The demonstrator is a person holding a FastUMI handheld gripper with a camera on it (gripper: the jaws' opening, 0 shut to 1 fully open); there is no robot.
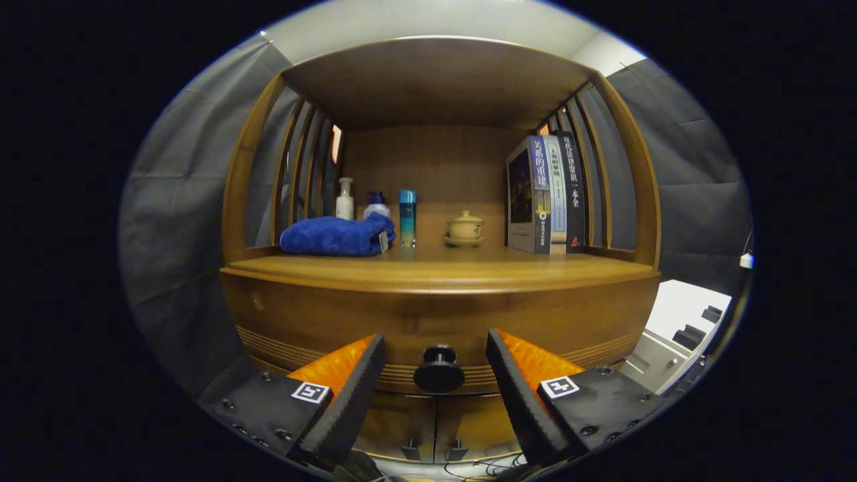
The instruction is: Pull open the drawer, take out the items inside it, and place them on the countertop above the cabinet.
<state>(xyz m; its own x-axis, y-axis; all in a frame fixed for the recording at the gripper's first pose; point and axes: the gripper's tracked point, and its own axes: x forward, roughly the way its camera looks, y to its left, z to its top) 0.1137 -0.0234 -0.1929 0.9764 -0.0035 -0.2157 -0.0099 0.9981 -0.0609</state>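
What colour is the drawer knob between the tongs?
Black; the round drawer knob shows best in the gripper view, between the open tongs, neither finger touching it.

Gripper [436, 355]: held level, pointing straight forward, its two fingers reaching ahead side by side.
Jaw state: wide apart, a broad gap between the inner faces, nothing pressed between them.
Left finger [348, 395]: black ribbed inner pad facing the gap, orange ribbed outer face, tip angled up and forward.
Right finger [519, 391]: mirrors the left, same black pad and orange outer face.
Finger bases: black bolted blocks, each carrying a square black-and-white marker.
Contact: neither finger touches anything.
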